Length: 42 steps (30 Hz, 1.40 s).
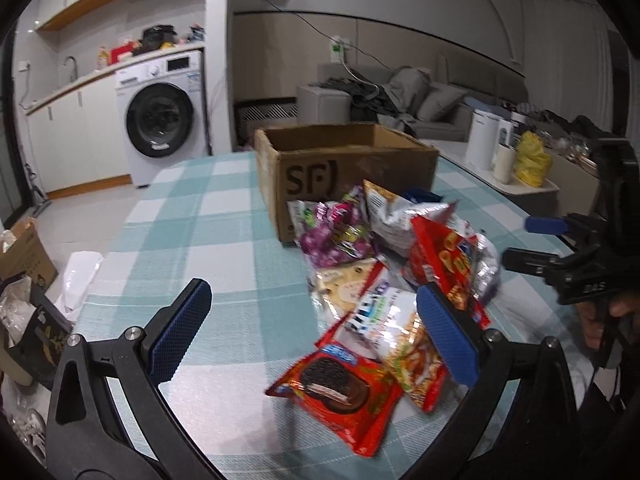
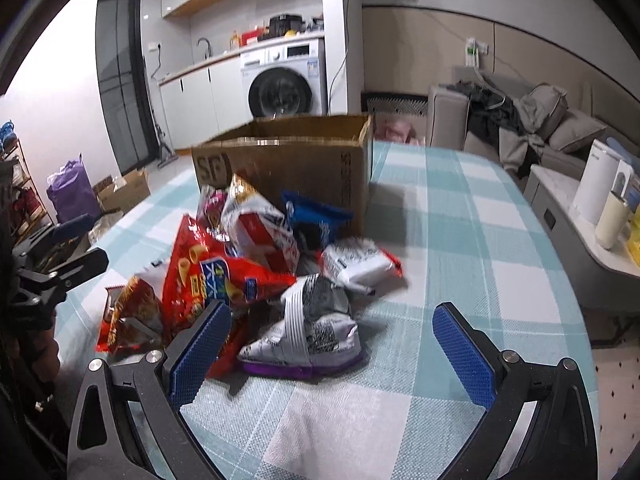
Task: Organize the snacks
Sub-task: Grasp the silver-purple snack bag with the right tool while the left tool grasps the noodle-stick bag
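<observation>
Snacks, left wrist view: pile of packets [image 1: 384,280] at centre right, on checked cloth [image 1: 180,216], touching cardboard box [image 1: 344,168] behind.
Left gripper [image 1: 316,332]: spread wide, empty, lower frame.
Snacks, right wrist view: pile [image 2: 256,264] centre left, against box [image 2: 288,164].
Right gripper [image 2: 332,348]: spread wide, empty, lower frame.

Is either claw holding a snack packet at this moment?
No: the left claw and right claw are both open and empty above the snack pile.

A lived-in home: at upper left a kitchenette with a washing machine [image 1: 160,120] under the counter and a tap [image 1: 72,65]; at right, a grey sofa [image 1: 432,100] strewn with clothes.
</observation>
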Motion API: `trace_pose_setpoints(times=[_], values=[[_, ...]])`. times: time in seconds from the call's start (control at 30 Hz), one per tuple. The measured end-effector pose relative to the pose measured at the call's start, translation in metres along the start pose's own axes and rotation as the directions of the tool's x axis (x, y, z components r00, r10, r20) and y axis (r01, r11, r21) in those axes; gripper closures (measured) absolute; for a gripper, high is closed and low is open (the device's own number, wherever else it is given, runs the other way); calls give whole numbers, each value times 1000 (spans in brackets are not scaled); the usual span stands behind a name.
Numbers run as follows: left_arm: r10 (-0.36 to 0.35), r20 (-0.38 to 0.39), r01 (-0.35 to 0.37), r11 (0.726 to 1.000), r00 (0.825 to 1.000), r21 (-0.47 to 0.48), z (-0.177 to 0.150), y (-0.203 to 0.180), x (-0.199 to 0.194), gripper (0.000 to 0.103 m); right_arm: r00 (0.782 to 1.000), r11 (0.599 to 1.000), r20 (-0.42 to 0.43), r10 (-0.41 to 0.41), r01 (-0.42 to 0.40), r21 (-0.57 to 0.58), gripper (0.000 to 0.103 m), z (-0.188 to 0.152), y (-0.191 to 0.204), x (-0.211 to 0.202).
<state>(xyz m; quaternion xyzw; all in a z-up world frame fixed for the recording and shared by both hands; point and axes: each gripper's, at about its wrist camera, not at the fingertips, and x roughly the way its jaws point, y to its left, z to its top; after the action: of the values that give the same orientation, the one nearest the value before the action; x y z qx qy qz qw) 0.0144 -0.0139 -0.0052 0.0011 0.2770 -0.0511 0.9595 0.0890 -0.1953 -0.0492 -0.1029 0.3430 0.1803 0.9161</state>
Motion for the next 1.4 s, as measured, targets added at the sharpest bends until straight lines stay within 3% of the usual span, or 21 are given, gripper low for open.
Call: trace_pose_setpoints(times=[0.27,0.6,0.97,1.27,1.4], values=[[-103,-91,104,994,990,10,0,-14,18,1,992,996,-106,74,-68,61,0,0,-11,24],[-130,-138,137,989,982,46,7,-25,28,1,978,996,-198,66,-55,63,3,-2,-16,59],[-159,-162,178,978,974,106,11,-38,26,1,969,994,-229,95,-82,69,20,7,-19,84],[-150,-242,176,980,959,92,1,-34,59,1,969,995,-229,97,-89,44,40,6,-15,86],[-184,-263,205,977,947,52,-1,-26,72,1,968,993,-222,113,-104,52,48,3,-16,79]])
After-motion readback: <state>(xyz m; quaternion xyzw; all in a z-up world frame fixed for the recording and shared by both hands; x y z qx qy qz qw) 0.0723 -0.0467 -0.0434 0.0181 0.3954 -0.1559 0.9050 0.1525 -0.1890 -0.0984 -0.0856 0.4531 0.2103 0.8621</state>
